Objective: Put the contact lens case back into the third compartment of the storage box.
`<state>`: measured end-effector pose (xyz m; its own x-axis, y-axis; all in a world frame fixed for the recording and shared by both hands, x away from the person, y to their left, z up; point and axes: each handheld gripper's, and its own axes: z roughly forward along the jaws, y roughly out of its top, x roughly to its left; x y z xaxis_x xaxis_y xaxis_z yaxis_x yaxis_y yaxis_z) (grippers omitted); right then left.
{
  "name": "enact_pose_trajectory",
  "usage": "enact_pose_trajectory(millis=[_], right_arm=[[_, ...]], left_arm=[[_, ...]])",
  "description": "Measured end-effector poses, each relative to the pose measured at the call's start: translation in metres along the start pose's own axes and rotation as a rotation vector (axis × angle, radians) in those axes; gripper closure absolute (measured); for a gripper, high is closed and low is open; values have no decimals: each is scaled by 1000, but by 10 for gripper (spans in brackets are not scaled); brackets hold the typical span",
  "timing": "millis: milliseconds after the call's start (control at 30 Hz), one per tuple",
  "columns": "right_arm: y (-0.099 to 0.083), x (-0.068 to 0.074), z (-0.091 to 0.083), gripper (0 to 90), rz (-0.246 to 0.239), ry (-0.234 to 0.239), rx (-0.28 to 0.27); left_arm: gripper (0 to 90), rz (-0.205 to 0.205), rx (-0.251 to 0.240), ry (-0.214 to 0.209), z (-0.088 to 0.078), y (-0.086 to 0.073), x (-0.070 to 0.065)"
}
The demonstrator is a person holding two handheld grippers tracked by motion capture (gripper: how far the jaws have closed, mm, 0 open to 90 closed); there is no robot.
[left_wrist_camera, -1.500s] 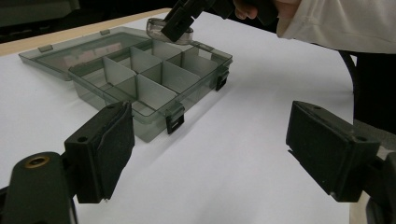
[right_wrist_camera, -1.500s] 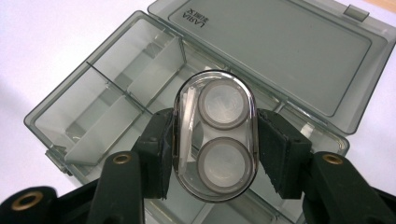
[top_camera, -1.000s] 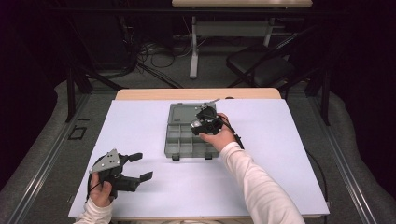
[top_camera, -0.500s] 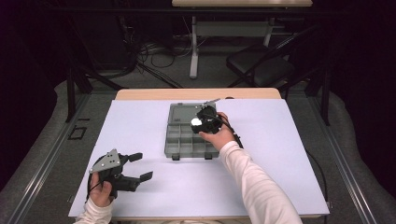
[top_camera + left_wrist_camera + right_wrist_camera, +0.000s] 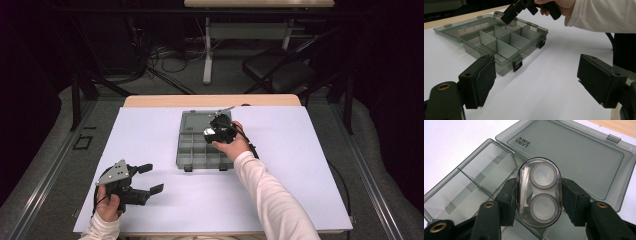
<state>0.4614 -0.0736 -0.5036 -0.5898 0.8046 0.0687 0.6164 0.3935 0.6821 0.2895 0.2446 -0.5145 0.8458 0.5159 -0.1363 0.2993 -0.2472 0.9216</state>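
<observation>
An open grey see-through compartment box (image 5: 192,150) lies mid-table, its lid (image 5: 196,119) folded flat toward the far side. My right gripper (image 5: 218,126) hovers over the box's far right compartments, shut on a small clear oval case (image 5: 539,192) that holds two round discs. In the left gripper view the same case (image 5: 513,23) hangs just above the box (image 5: 499,42), under the right gripper (image 5: 510,15). My left gripper (image 5: 151,178) rests near the table's front left corner, open, with nothing between its pads (image 5: 485,80).
The white table sheet (image 5: 300,165) spreads wide around the box. A wooden table edge (image 5: 210,100) runs along the far side. A dark chair (image 5: 280,72) and cables sit on the floor beyond.
</observation>
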Motion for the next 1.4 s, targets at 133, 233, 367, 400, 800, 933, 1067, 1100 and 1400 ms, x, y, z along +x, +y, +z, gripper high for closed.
enact_pose_trajectory(millis=[133,233,367,400,800,933,1067,1100,1400], right_arm=[[0,0,2,487,1,-1,0],[-1,0,3,488,1,2,5],[-1,0,5,487,1,7,7],[-1,1,6,487,4,8,7],[-2,1,9,488,11,8,24],[-2,0,8,440,20,4,16],[-1,0,6,409,27,-3,9],[-1,0,5,396,24,-4,6],[-1,3,-2,305,21,-27,7]], left_arm=[[161,0,0,0,0,0,0],[161,2,1,0,0,0,0],[161,-1,0,-1,0,0,0],[161,2,0,-1,0,0,0],[161,-1,-3,2,0,0,0],[161,0,0,0,0,0,0],[161,2,4,-1,0,1,0],[161,5,5,-2,1,1,1],[161,-5,4,-12,6,2,3]])
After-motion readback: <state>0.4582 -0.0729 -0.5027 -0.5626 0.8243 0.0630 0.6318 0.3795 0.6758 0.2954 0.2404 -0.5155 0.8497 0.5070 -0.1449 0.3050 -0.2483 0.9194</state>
